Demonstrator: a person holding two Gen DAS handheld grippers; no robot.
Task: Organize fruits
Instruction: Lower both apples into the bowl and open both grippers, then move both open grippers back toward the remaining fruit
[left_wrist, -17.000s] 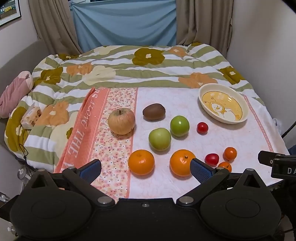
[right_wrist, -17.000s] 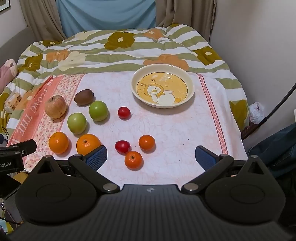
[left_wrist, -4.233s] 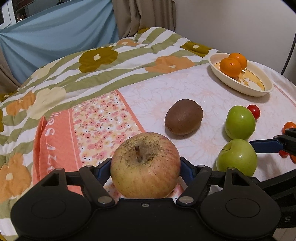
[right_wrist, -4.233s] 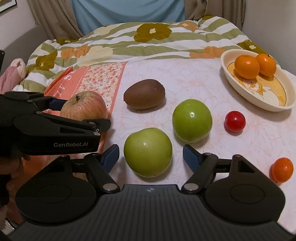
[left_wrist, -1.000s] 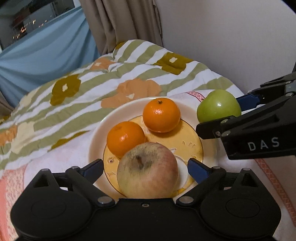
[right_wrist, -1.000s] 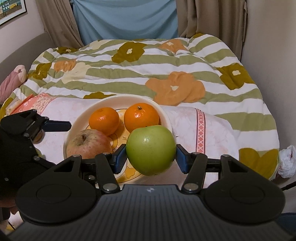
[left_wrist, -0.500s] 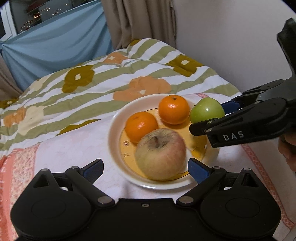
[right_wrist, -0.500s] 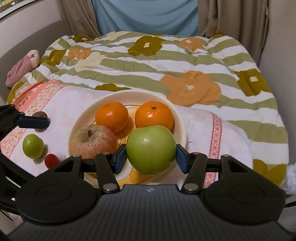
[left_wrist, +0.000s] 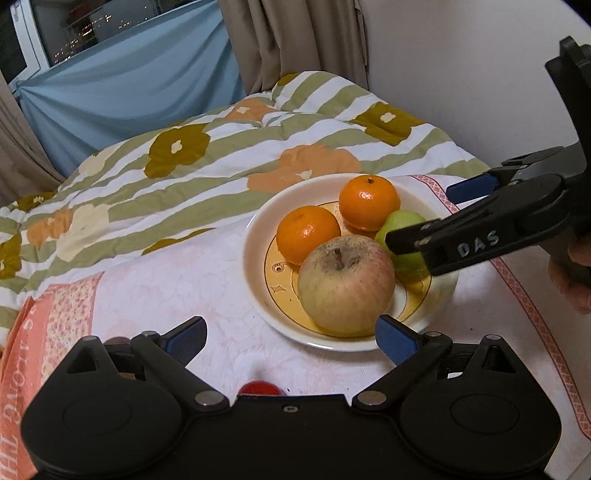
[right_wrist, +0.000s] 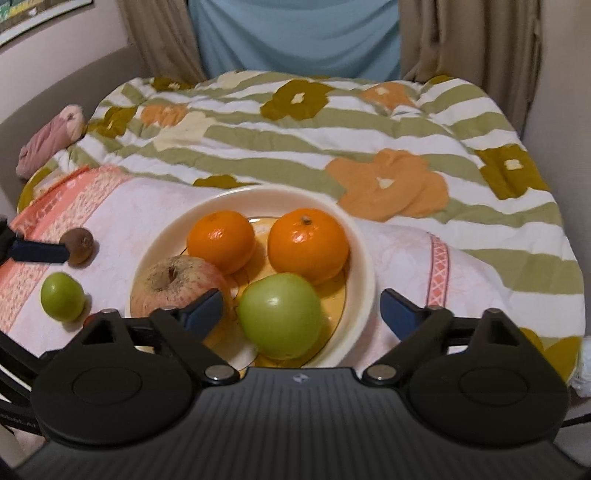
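Note:
A cream bowl (right_wrist: 364, 254) (left_wrist: 255, 295) holds two oranges (right_wrist: 221, 242) (right_wrist: 308, 248), a reddish-yellow apple (right_wrist: 177, 286) (left_wrist: 345, 282) and a green apple (right_wrist: 280, 315) (left_wrist: 404, 240). My right gripper (right_wrist: 301, 308) is open around the green apple, which rests in the bowl; it also shows from the side in the left wrist view (left_wrist: 461, 221). My left gripper (left_wrist: 291, 339) is open and empty, just in front of the bowl. A second green apple (right_wrist: 62, 296) and a kiwi (right_wrist: 78, 245) lie on the cloth to the left.
A small red tomato (left_wrist: 258, 388) lies under my left gripper. The pink patterned cloth (left_wrist: 166, 288) covers a striped flowered quilt (right_wrist: 295, 140). A pink pillow (right_wrist: 48, 142) lies far left. A wall stands close on the right.
My right gripper has opened and let the green apple down into the bowl. My left gripper has drawn back from the bowl, still open.

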